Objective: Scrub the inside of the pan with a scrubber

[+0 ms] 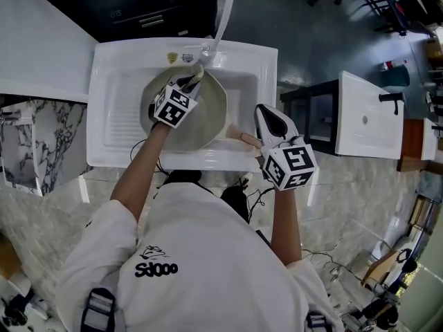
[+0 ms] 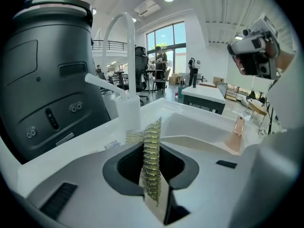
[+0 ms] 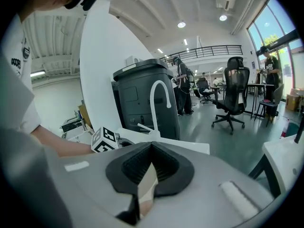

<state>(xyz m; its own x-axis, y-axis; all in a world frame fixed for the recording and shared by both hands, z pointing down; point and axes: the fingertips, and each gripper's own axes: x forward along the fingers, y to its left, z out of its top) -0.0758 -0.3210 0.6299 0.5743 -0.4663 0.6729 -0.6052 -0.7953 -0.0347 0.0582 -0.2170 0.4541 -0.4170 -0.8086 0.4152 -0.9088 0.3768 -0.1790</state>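
Tan pan handle (image 1: 242, 137) vanishes into right gripper (image 3: 151, 151); left gripper (image 2: 153, 148) pinches scrubber (image 2: 151, 175)

Bright, even ceiling and window light; gripper views bulge at dark edges, foreground perhaps slightly soft.

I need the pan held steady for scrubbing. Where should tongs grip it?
By the pale wooden handle, coming from the person's right: it juts from the cream round pan over the white sink's front rim towards that side.

This is a big open lab-like office hall — white sink units (image 1: 111, 61) stand on a grey floor (image 1: 325, 40), with office chairs (image 3: 236, 91), tall windows (image 2: 167, 41) and an upper railing (image 3: 213, 50).
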